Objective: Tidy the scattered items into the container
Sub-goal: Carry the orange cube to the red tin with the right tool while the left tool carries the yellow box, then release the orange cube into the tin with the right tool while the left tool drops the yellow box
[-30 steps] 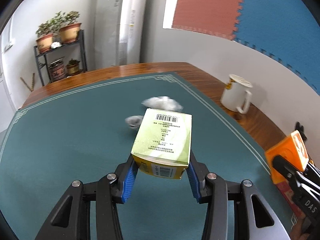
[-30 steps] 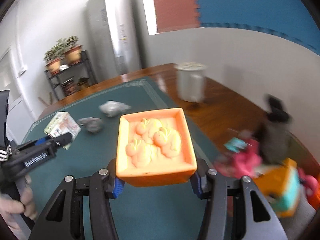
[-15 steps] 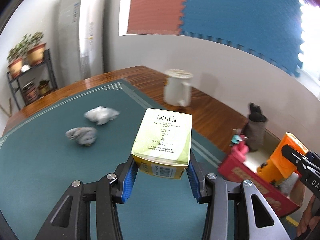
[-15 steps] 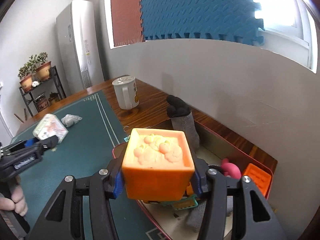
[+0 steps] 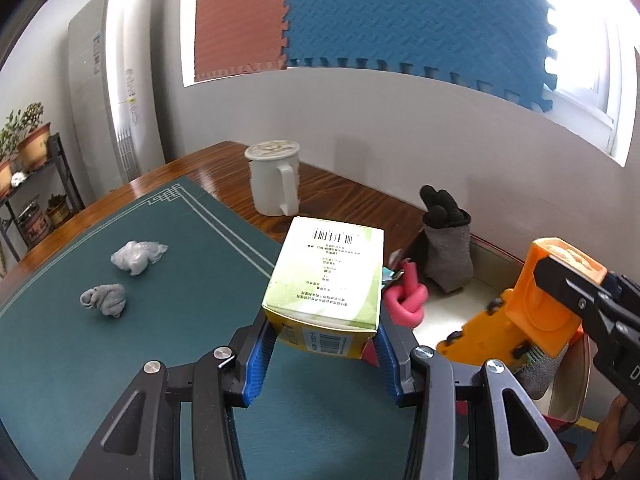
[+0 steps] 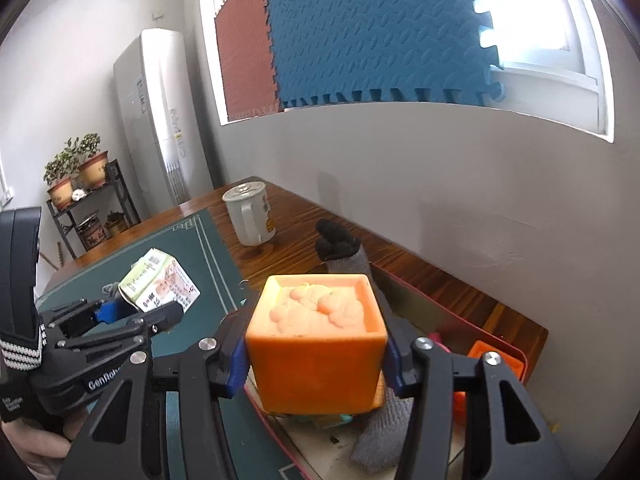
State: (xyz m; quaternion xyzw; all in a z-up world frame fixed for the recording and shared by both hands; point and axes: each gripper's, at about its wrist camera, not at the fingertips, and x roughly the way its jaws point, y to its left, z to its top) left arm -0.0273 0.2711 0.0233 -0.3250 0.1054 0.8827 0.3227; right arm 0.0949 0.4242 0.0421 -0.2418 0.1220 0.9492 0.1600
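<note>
My left gripper (image 5: 324, 354) is shut on a green and yellow carton (image 5: 326, 280) and holds it above the green mat, just left of the red container (image 5: 568, 396). My right gripper (image 6: 316, 364) is shut on an orange cube box (image 6: 318, 344) and holds it over the container (image 6: 496, 344). The carton also shows in the right wrist view (image 6: 160, 286), and the orange box in the left wrist view (image 5: 554, 300). Two crumpled grey wads (image 5: 138, 256) (image 5: 105, 299) lie on the mat.
A white lidded mug (image 5: 275, 178) stands on the wooden table beyond the mat (image 5: 120, 360). The container holds a grey and black glove (image 5: 446, 240), a pink toy (image 5: 406, 300), a yellow toy (image 5: 476, 340) and an orange piece (image 6: 496, 360). A wall runs behind the table.
Both grippers have swung right, from over the mat toward the container. The orange box now hangs over the container; the carton has come up beside it.
</note>
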